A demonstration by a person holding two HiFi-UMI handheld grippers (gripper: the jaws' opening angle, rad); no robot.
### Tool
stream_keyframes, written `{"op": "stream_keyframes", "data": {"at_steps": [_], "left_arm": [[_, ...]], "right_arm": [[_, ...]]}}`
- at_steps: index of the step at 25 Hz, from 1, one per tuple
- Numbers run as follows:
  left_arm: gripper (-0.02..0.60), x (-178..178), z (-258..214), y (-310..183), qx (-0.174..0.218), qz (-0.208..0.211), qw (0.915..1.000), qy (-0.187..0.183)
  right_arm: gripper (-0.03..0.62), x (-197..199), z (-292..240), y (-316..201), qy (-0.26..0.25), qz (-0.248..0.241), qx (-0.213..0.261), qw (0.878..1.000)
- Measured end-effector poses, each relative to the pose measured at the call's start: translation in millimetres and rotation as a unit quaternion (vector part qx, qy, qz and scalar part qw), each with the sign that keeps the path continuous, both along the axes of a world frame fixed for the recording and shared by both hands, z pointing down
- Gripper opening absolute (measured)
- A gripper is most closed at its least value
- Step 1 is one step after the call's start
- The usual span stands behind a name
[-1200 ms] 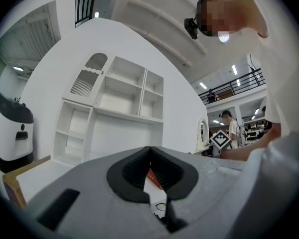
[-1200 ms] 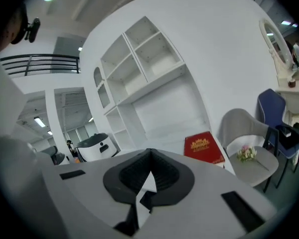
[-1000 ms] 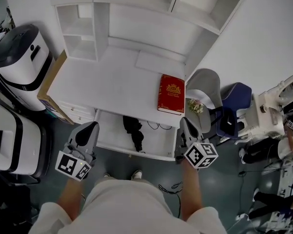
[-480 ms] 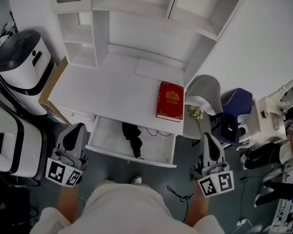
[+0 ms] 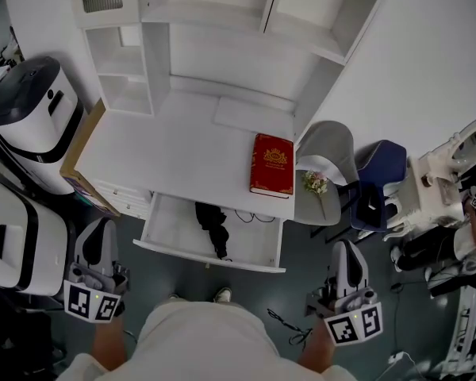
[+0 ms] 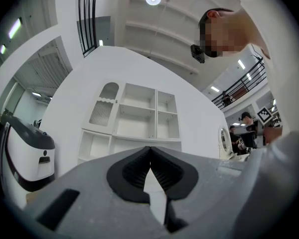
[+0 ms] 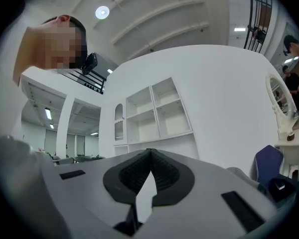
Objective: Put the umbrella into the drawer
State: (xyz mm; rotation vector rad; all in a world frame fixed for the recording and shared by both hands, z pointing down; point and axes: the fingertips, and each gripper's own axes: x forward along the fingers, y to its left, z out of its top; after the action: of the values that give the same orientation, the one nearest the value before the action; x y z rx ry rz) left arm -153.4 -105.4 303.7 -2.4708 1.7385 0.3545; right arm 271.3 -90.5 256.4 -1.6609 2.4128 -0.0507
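The black folded umbrella point(image 5: 213, 227) lies inside the open white drawer point(image 5: 168, 248) under the desk top. Both grippers are held back from the drawer front, low in the head view. My left gripper point(image 5: 101, 228) is to the left of the drawer, shut and empty. To the right of the drawer hangs my right gripper point(image 5: 343, 250), also shut with nothing in it. In the left gripper view the left gripper point(image 6: 149, 152) has its jaws touching and points at the white shelf unit point(image 6: 139, 116). The right gripper point(image 7: 149, 154) shows the same in the right gripper view.
A red book point(image 5: 272, 165) lies on the white desk point(image 5: 166, 145). A black cable point(image 5: 251, 213) lies in the drawer. A grey chair point(image 5: 327, 153) with a small flower point(image 5: 315, 182) and a blue chair point(image 5: 379, 182) stand right. White-and-black machines point(image 5: 32, 105) and a cardboard box point(image 5: 81, 145) stand left.
Both grippers have drawn back from the drawer front towards the person and spread outward. The umbrella stays in the open drawer.
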Motion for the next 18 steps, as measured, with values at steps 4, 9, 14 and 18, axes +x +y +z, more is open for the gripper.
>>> {"op": "stream_keyframes", "data": {"at_steps": [4,9,14,18], "left_arm": [[0.015,-1.0,4.2,-3.8,-0.006,0.009,0.9999,-0.013],[0.015,-0.8,-5.0,-5.2,0.008,0.021,0.9996,-0.018],[0.015,-1.2,-6.6,-0.2,0.009,0.027,0.9995,-0.012],[0.014,-2.8,-2.9,4.1,0.005,0.029,0.9995,-0.008]], "right_arm": [[-0.002,-5.9,-2.1,2.9,0.012,0.002,0.001,1.000],[-0.002,-18.3,-4.8,4.2,0.022,-0.004,0.008,1.000],[-0.002,-27.9,-7.6,6.8,0.033,-0.009,0.007,0.999],[-0.002,-32.8,-5.1,7.0,0.034,-0.011,0.000,0.999]]}}
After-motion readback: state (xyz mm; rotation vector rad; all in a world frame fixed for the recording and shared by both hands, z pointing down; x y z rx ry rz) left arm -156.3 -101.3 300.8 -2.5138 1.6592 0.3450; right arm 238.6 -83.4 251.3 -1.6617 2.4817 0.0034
